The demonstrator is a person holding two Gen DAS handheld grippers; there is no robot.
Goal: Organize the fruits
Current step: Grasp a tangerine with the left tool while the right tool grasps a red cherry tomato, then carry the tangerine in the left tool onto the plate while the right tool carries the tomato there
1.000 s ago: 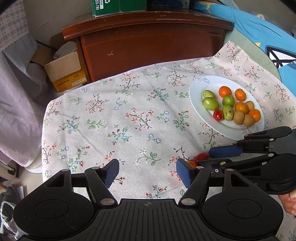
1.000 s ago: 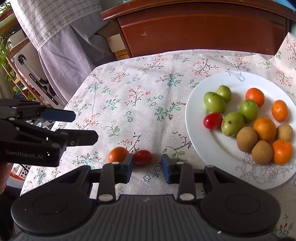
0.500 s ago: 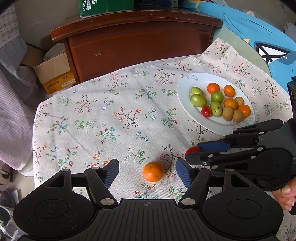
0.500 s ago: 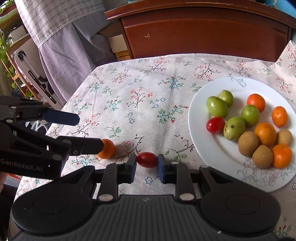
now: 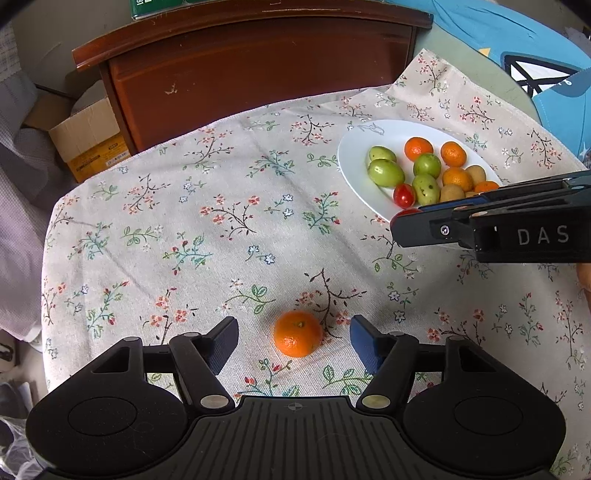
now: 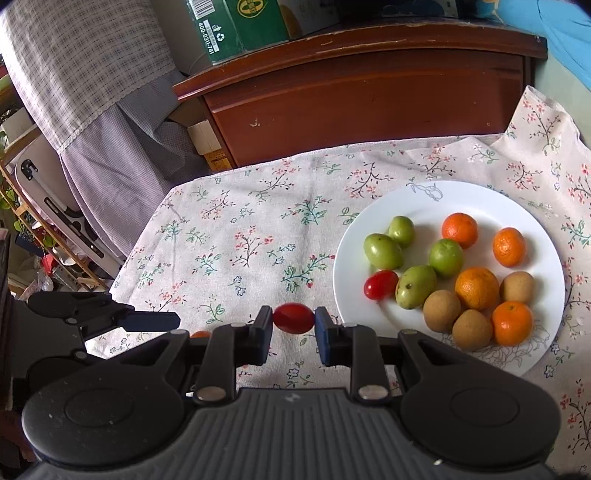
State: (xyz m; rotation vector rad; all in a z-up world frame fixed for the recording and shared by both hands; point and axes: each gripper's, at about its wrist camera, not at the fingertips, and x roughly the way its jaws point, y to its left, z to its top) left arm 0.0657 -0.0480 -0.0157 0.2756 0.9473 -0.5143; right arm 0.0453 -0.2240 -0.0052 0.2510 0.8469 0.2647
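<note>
A white plate on the floral cloth holds several green fruits, oranges, brown fruits and one red tomato. My right gripper is shut on a red cherry tomato and holds it above the cloth, left of the plate; in the left wrist view it hangs near the plate's front rim. My left gripper is open, its fingers on either side of a lone orange on the cloth, apart from it.
A dark wooden cabinet stands behind the table with a green box on top. A cardboard box sits on the floor at left. A blue cushion lies at the right. The cloth's left edge drops off.
My right gripper closed on the red tomato and lifted it toward the plate. My left gripper moved until the lone orange lies between its open fingers.
</note>
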